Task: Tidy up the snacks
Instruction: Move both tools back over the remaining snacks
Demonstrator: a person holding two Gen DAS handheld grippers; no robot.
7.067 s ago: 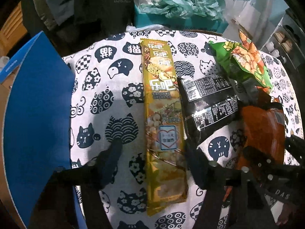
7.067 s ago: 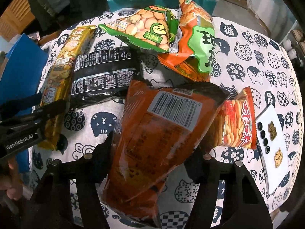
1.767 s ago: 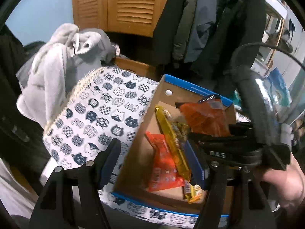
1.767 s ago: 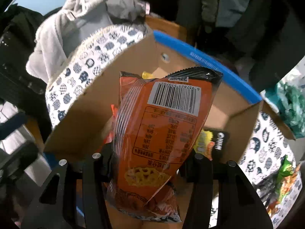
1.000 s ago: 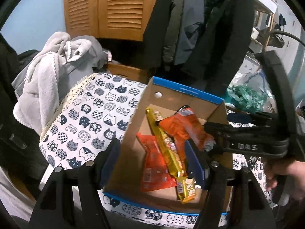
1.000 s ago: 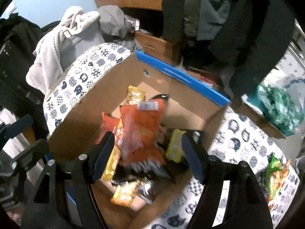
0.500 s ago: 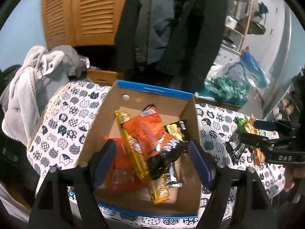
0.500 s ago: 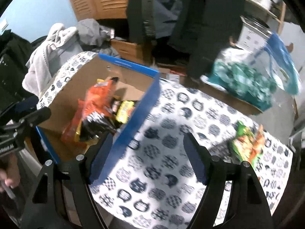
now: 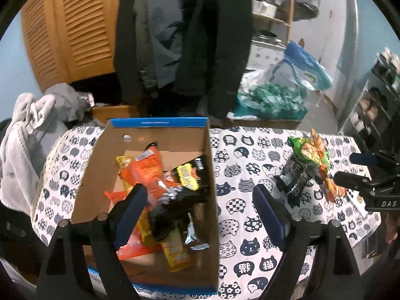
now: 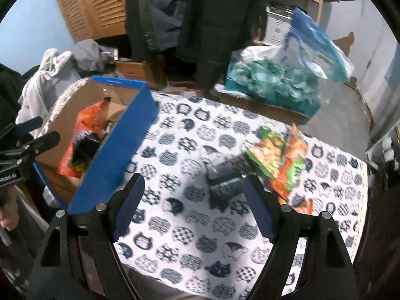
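A cardboard box with blue outer walls [image 9: 211, 172] stands on the left of the cat-print table and holds several snack packs, among them the orange chip bag [image 9: 142, 172] and a yellow bar [image 9: 176, 250]. The box also shows in the right wrist view [image 10: 117, 147]. A black pack [image 10: 225, 187], a green pack [image 10: 268, 147] and an orange-green pack [image 10: 293, 160] lie on the table to the right. My left gripper [image 9: 200, 215] is open and empty above the box's near right wall. My right gripper [image 10: 192, 205] is open and empty above the table, left of the black pack.
The table carries a white cloth with dark cat prints [image 10: 190, 237]. Coats [image 9: 175, 37] hang behind it, grey clothes [image 9: 27, 125] lie at the left, and a teal bag [image 10: 272, 85] sits behind the table. Shelves [image 9: 375, 95] stand at the far right.
The orange chip bag left my right gripper and now lies in the box. Both grippers have swung right, from the box toward the remaining packs on the table.
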